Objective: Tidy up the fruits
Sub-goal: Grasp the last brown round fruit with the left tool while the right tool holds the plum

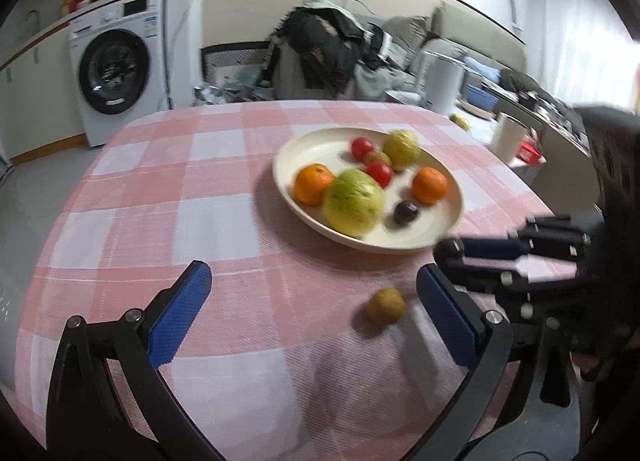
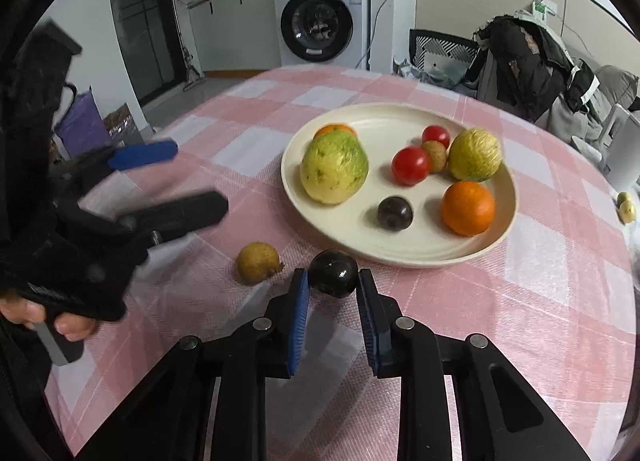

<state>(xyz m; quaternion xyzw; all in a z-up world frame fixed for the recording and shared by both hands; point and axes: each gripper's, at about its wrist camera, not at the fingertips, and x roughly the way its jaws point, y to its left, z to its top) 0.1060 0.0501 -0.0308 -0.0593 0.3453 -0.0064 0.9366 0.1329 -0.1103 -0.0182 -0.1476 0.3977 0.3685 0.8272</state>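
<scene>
Gleaming between blue-padded fingers (image 2: 301,313), a dark round plum (image 2: 333,273) sits clamped in the right gripper (image 2: 334,293), just short of the near rim of the cream plate (image 2: 400,257). On the plate lie a second dark plum (image 2: 394,212), two red tomatoes (image 2: 411,165), two oranges (image 2: 467,208), two yellow-green guavas (image 2: 334,167) and a small brown fruit (image 2: 435,156). Another brown fruit (image 1: 386,306) rests on the pink-checked desk (image 1: 160,201) — just inside the left gripper (image 1: 314,301), whose fingers (image 1: 182,313) stand wide apart, holding nothing, low over the cloth.
</scene>
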